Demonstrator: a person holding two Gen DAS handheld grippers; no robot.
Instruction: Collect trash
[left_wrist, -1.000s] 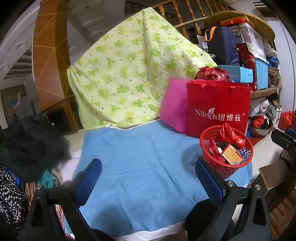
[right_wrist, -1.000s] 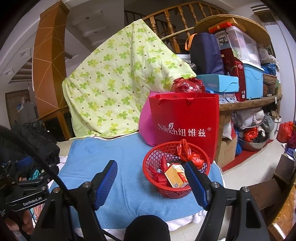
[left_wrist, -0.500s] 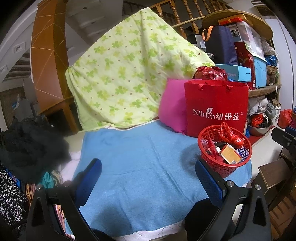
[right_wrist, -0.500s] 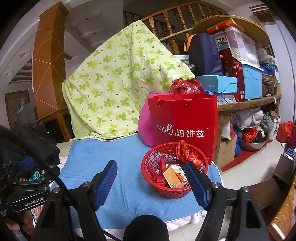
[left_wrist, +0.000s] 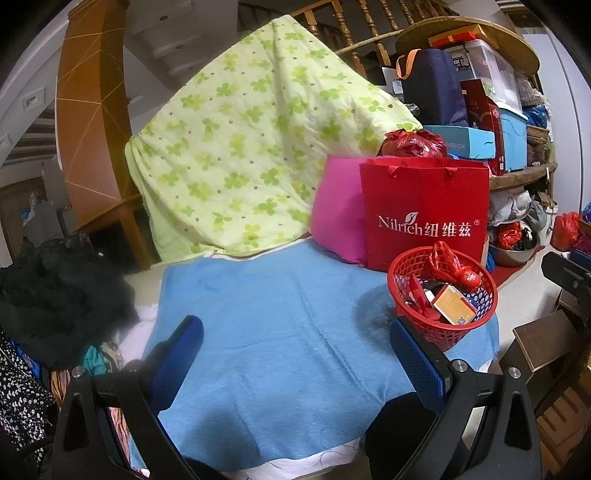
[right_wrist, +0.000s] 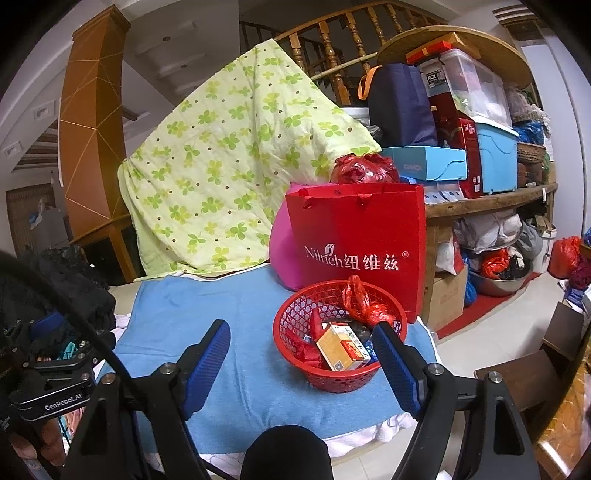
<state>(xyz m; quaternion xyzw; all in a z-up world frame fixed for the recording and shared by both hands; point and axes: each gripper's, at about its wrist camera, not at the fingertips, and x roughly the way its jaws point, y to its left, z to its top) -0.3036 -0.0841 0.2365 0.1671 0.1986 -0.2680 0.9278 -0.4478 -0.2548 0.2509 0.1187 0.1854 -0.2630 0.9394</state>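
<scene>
Both claws hold nothing: left claw (left_wrist: 295, 363) gapes wide, right claw (right_wrist: 301, 360) is opening, seemingly just clear of the red basket (right_wrist: 295, 317).

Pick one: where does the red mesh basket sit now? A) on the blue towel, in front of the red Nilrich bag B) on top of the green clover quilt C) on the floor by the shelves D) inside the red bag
A: the red mesh basket rests on the blue towel just in front of the red Nilrich bag, with an orange box and crumpled red plastic inside it.
</scene>
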